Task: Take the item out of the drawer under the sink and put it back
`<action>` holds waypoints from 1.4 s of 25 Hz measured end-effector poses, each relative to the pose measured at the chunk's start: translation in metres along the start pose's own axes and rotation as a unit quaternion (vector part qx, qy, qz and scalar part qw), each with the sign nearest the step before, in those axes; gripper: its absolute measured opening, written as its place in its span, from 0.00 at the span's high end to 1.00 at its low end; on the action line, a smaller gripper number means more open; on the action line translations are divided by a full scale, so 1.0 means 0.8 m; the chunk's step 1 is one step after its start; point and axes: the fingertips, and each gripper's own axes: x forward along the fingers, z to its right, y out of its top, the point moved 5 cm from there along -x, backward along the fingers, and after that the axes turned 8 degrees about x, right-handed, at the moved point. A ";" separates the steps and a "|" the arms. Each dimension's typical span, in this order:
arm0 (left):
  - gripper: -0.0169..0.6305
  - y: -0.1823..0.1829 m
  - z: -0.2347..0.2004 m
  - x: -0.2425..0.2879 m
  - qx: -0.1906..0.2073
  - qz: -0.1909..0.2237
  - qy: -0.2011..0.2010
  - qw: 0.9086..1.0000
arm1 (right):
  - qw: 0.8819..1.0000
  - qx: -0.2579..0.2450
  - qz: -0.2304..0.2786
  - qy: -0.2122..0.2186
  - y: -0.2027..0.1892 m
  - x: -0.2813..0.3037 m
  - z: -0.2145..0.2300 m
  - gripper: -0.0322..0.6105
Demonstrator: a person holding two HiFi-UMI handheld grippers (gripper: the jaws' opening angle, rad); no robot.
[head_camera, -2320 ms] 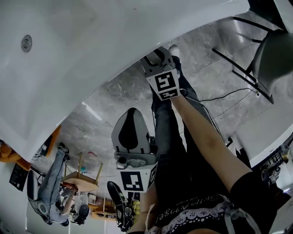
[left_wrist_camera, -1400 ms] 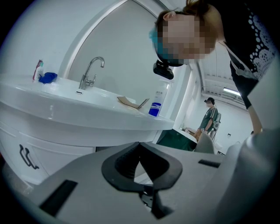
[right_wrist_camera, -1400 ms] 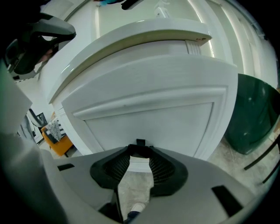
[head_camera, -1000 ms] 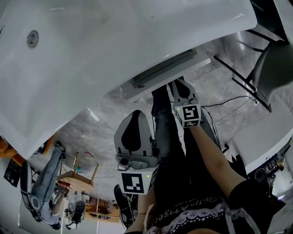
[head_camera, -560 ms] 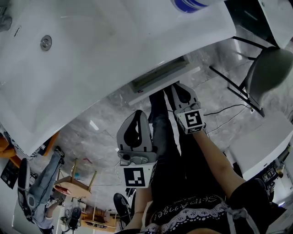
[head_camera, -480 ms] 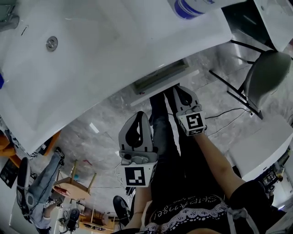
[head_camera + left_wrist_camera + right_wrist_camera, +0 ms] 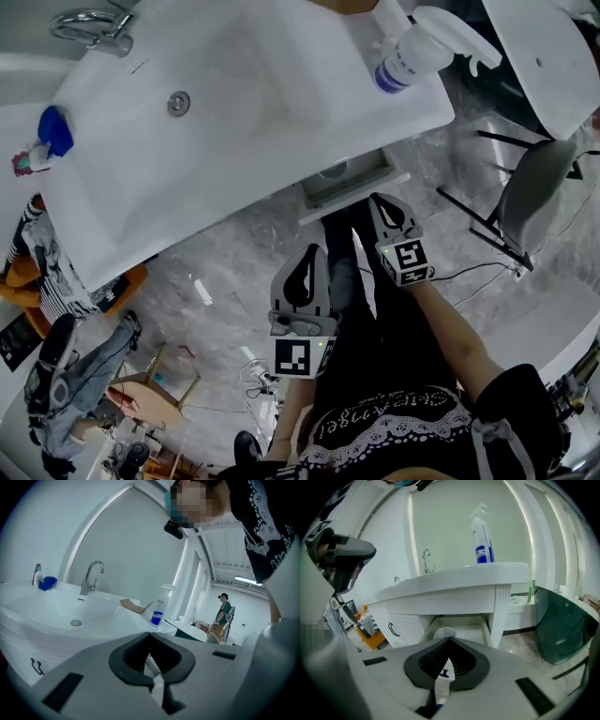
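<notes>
Right claw (image 7: pixel 450 640): jaws clenched, tips meeting. A thin pale strip with a dark mark shows in the slit behind them; cannot tell if it is a scrap or part of the claw. Judged to carry nothing of the task. Left claw (image 7: pixel 150 635): likewise closed, nothing gripped.

Both hang near the person's legs, clear of the drawer (image 7: pixel 485 629). It stands pulled out under the right end of the sink (image 7: pixel 234 122), likely so its contents can be reached from above.

Task item, judged: white round thing (image 7: pixel 444 633), inside the drawer at its left, not yet taken. Only its rim shows; cup or bowl unclear. Right claw's body cuts off the drawer's near edge, and the far part sits under the surface.
</notes>
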 end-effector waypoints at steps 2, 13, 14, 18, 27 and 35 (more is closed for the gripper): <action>0.97 0.011 0.010 -0.010 -0.005 0.003 -0.012 1.000 | 1.000 0.000 0.005 0.012 0.015 -0.012 -0.014 0.93; 0.97 0.072 0.004 -0.057 0.022 0.032 -0.002 0.999 | 0.996 -0.019 0.070 0.053 0.133 -0.072 -0.074 0.93; 0.97 0.078 0.003 -0.061 0.023 0.035 0.000 0.999 | 0.995 -0.023 0.076 0.056 0.142 -0.079 -0.077 0.93; 0.97 0.101 0.000 -0.073 0.042 0.058 0.008 0.997 | 0.993 -0.039 0.098 0.061 0.180 -0.101 -0.090 0.93; 0.97 0.142 0.002 -0.095 0.061 0.104 0.016 0.993 | 0.979 -0.024 0.185 0.084 0.267 -0.170 -0.108 0.93; 0.97 0.173 0.016 -0.100 0.060 0.150 0.032 0.986 | 0.966 -0.041 0.228 0.116 0.292 -0.213 -0.122 0.93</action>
